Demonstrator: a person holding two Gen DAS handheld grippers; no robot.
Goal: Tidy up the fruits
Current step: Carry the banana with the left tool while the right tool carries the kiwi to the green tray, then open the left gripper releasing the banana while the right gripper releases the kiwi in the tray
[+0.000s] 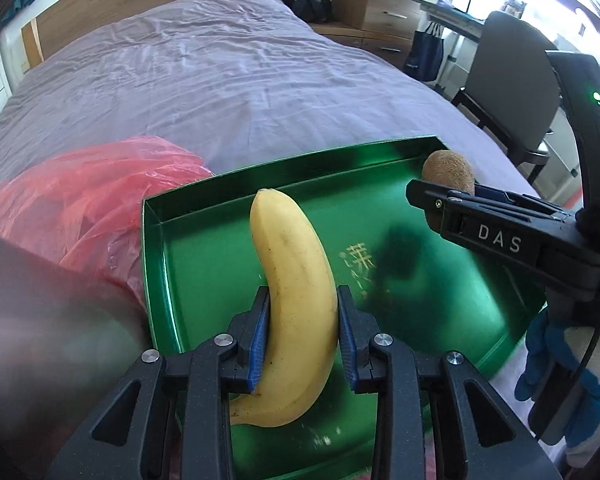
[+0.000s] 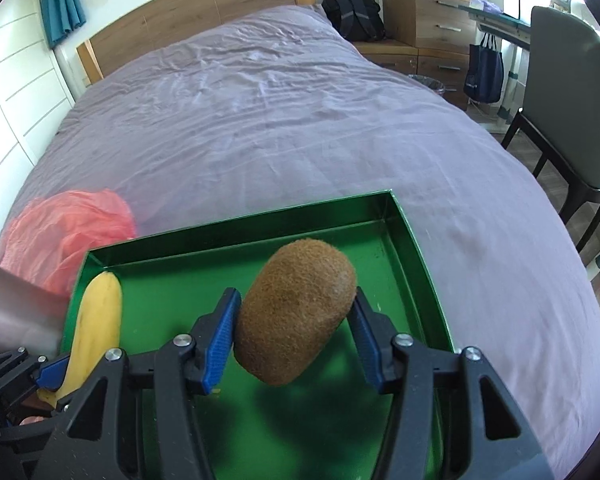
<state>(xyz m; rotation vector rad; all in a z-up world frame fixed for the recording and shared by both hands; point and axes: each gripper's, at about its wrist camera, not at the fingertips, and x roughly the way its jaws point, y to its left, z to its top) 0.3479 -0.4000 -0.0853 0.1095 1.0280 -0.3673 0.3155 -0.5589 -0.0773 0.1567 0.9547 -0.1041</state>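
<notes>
My left gripper (image 1: 303, 304) is shut on a yellow banana (image 1: 294, 280) and holds it above the green metal tray (image 1: 188, 248) on the bed. My right gripper (image 2: 294, 308) is shut on a brown kiwi (image 2: 296, 308) and holds it over the right part of the same tray (image 2: 411, 248). In the left wrist view the right gripper (image 1: 439, 196) comes in from the right with the kiwi (image 1: 447, 170) near the tray's far right corner. In the right wrist view the banana (image 2: 98, 320) and the left gripper (image 2: 50, 376) show at lower left.
A crumpled red plastic bag (image 1: 96, 192) lies on the purple bed cover (image 2: 260, 120) left of the tray. A dark chair (image 2: 571, 120) stands off the bed's right side. A wooden headboard, a backpack and drawers are at the back.
</notes>
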